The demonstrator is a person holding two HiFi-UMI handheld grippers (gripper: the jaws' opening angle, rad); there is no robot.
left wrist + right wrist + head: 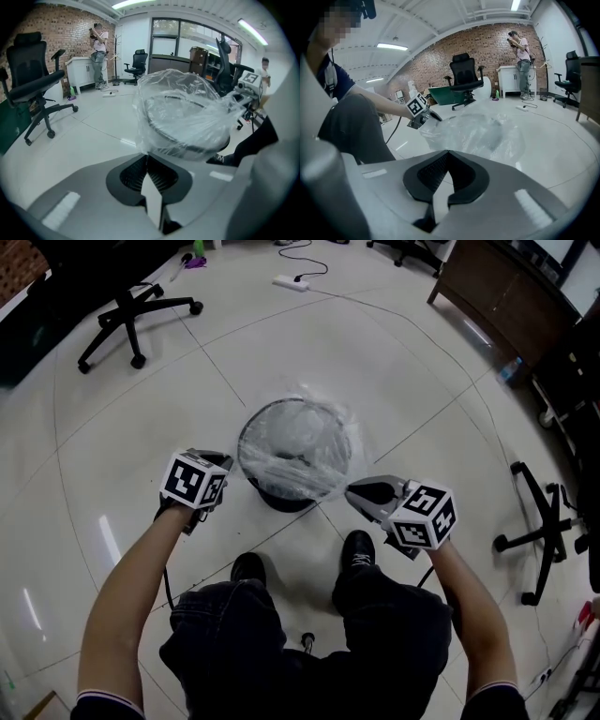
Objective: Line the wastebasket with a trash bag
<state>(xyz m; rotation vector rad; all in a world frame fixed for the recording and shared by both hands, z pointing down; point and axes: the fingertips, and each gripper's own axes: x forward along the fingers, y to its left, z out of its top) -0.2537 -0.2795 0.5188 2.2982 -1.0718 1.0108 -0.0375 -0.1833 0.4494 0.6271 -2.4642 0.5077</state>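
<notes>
Wastebasket [281, 499]: dark, round, standing upright on the pale floor [403, 381] at the centre of the head view, between the two grippers and just ahead of the person's shoes.
Trash bag [298, 451]: clear film already spread over the mouth and sagging inside; the edge stands up crumpled round the rim instead of lying folded down the outer wall.
Left gripper [227, 463]: left of the rim, jaws together, with a corner of the film drawn down into their tips, so it looks pinched there.
Right gripper [351, 491]: right of the rim, tips at the edge of the film, jaws together; whether any film is caught between them cannot be told.
Handling, bag: very light, limp and slippery. It will likely cling to itself, spring back off the rim and tear if dragged hard against the edge.
Handling, basket: light enough to slide or tip under a sideways pull.
Where to hold: the loose hem just outside the rim, on opposite sides, then pull outward and down evenly.
</notes>
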